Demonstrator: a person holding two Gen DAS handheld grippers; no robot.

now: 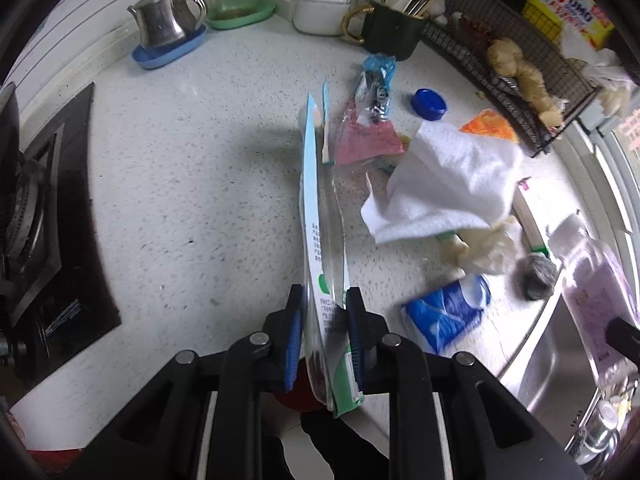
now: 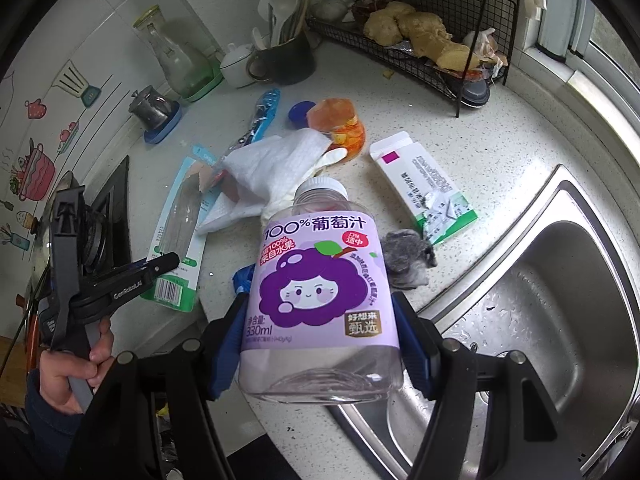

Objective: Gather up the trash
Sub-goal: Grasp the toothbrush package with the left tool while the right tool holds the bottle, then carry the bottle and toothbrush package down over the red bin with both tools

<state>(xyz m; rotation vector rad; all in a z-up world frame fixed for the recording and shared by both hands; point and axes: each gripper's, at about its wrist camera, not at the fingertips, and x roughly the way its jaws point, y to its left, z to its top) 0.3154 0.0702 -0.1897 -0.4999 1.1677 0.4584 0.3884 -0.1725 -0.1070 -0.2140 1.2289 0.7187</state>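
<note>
My left gripper [image 1: 325, 295] is shut on a flat blister pack [image 1: 320, 208], a light blue card with clear plastic and a green bottom, which stands edge-on between the blue pads above the counter. From the right wrist view the same pack [image 2: 180, 216] hangs at the left gripper's [image 2: 166, 261] tip. My right gripper [image 2: 320, 302] is shut on an empty grape juice bottle [image 2: 320, 272] with a purple label and a white cap. More trash lies on the counter: a white paper towel [image 1: 444, 180], a pink wrapper [image 1: 364, 136], a blue cap [image 1: 430, 104] and a blue packet [image 1: 448, 316].
A gas stove [image 1: 40, 220] lies left and a steel sink [image 2: 540, 300] right. A wire rack [image 2: 420, 60] with ginger stands at the back, beside a utensil mug [image 1: 392, 28] and a steel pot [image 1: 164, 20]. A white-green carton [image 2: 424, 188] and steel wool [image 2: 408, 260] lie near the sink.
</note>
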